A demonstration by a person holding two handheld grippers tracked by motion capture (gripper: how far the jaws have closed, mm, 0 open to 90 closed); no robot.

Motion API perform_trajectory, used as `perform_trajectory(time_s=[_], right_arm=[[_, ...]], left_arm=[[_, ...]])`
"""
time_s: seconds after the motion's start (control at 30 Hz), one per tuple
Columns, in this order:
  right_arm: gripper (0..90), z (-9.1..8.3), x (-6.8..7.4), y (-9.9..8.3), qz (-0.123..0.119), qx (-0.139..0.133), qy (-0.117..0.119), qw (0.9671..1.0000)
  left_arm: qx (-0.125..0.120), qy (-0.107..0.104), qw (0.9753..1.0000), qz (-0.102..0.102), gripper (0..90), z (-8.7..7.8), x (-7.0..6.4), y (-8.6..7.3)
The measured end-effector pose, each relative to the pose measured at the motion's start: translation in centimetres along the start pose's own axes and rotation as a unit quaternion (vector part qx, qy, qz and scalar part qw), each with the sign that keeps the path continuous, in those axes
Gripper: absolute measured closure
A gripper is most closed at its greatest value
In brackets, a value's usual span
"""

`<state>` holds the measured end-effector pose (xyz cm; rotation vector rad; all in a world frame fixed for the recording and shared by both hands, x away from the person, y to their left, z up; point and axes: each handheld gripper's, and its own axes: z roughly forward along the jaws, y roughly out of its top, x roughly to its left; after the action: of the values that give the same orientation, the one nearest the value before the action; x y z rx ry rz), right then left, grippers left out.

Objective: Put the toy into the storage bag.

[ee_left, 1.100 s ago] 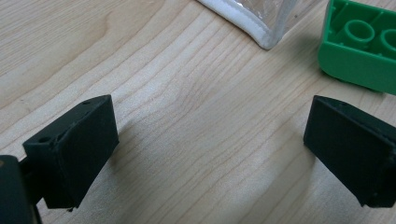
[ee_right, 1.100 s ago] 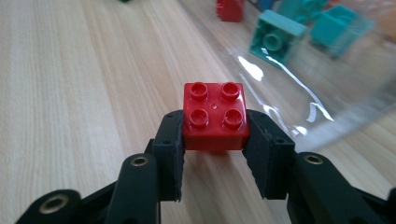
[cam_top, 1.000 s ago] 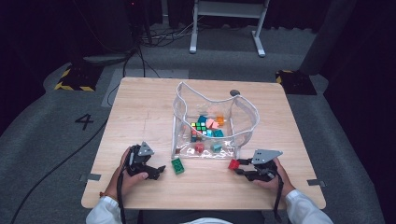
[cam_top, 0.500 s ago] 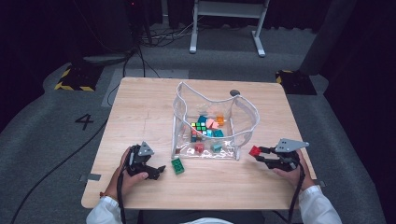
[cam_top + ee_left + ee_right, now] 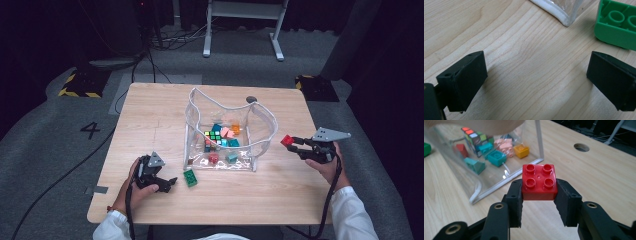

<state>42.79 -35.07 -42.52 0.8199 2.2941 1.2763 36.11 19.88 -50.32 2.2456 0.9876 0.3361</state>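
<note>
Your right gripper (image 5: 539, 195) clamps a red four-stud brick (image 5: 539, 182) between its jaws, studs up, held above the tabletop (image 5: 150, 115) just to the right of the clear plastic bag (image 5: 260, 145). Your left gripper (image 5: 536, 82) sits low over the bare wood with its jaws spread wide and nothing between them; a green brick (image 5: 616, 25) lies just beyond its right jaw, near the bag's front corner.

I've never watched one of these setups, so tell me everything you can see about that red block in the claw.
The red block is a glossy plastic toy brick, square, with four round studs on top. It sits upright, clamped at two opposite sides between the black jaws of the right gripper, held above the wooden table, just right of the clear bag.
</note>
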Motion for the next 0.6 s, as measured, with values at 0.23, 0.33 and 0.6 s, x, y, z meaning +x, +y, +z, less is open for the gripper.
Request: perform_trajectory(time_s=[0.23,0.33,0.6], right_arm=[[59.5,-0.9,-1.7,3.0,-0.001,-0.023,0.002,0.9997],[59.5,-1.1,-2.2,4.4,-0.007,-0.023,-0.002,0.9997],[59.4,-1.0,-2.9,7.7,-0.024,-0.02,0.001,0.9995]], left_arm=[[0.0,0.0,1.0,0.0,3.2,0.0,0.0,0.0],[0.0,0.0,1.0,0.0,3.2,0.0,0.0,0.0],[0.0,0.0,1.0,0.0,3.2,0.0,0.0,0.0]])
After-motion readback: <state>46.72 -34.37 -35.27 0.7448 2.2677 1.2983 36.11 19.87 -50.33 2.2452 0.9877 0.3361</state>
